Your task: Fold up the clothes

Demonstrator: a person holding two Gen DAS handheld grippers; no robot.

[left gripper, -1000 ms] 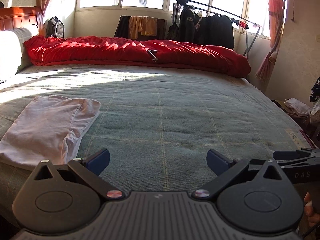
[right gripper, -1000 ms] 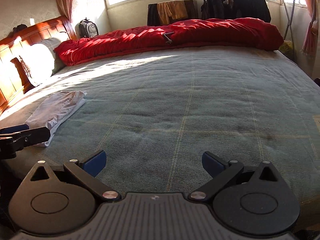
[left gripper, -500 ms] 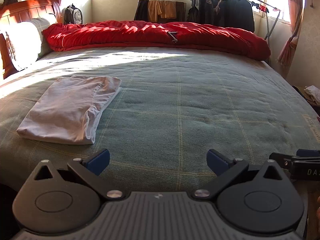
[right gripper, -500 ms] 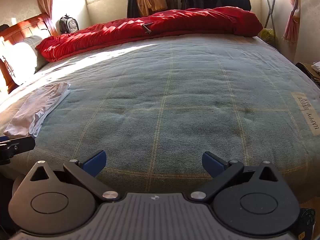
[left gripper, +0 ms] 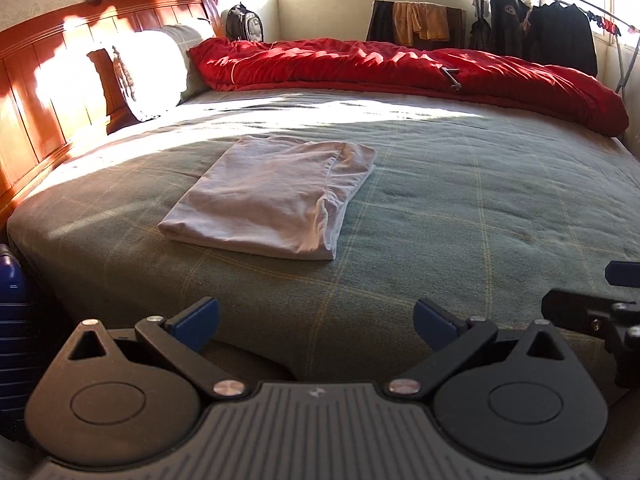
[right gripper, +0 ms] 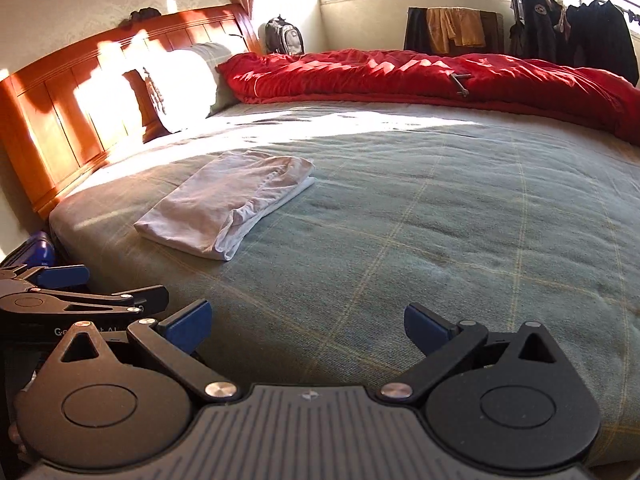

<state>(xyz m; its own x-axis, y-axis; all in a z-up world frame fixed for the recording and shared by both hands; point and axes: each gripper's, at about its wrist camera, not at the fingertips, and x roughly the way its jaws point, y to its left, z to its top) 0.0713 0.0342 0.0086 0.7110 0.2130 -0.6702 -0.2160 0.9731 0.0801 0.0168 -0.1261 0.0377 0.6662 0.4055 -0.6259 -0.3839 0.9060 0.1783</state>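
The bed fills both views, covered by a green checked blanket, with a wooden headboard at the left and a sunlit pillow leaned against it. A red quilt is heaped along the far side of the bed, under the window. Beyond it, dark jackets are seen hanging on a rack. A blue suitcase is glimpsed on the floor by the bed's near left corner; whether anything is in it cannot be told. The folded white shirt is laid flat on the blanket, left of centre, well apart from quilt and pillow. The left gripper is held off the bed's near edge, jaws spread wide, nothing between them. The right gripper is held just beside it, jaws likewise wide apart and touching nothing.
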